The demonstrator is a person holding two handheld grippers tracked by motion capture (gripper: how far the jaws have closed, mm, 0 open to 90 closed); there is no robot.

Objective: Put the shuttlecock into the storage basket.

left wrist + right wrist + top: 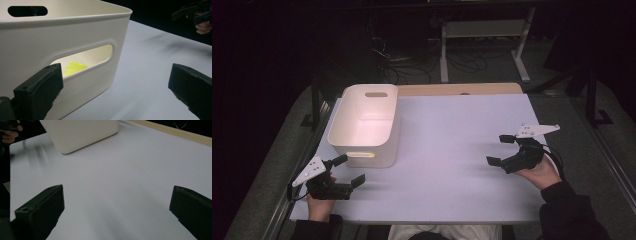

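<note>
A cream plastic bin (364, 125) with handle slots stands on the left half of the white table (452, 150). Through its near slot a bright yellow thing (72, 67) shows inside; what it is I cannot tell. My left gripper (349, 171) is open just in front of the bin's near wall (62, 37), its jaws wide apart and empty. My right gripper (500, 149) is open over the table's right side, far from the bin (80, 132), with nothing between its jaws. Each gripper is held by a hand.
A wooden strip (459, 89) runs along the table's far edge. Beyond it are a white desk frame (484, 35) and loose cables (412, 67) on the dark floor. Metal rails (319, 107) flank the table.
</note>
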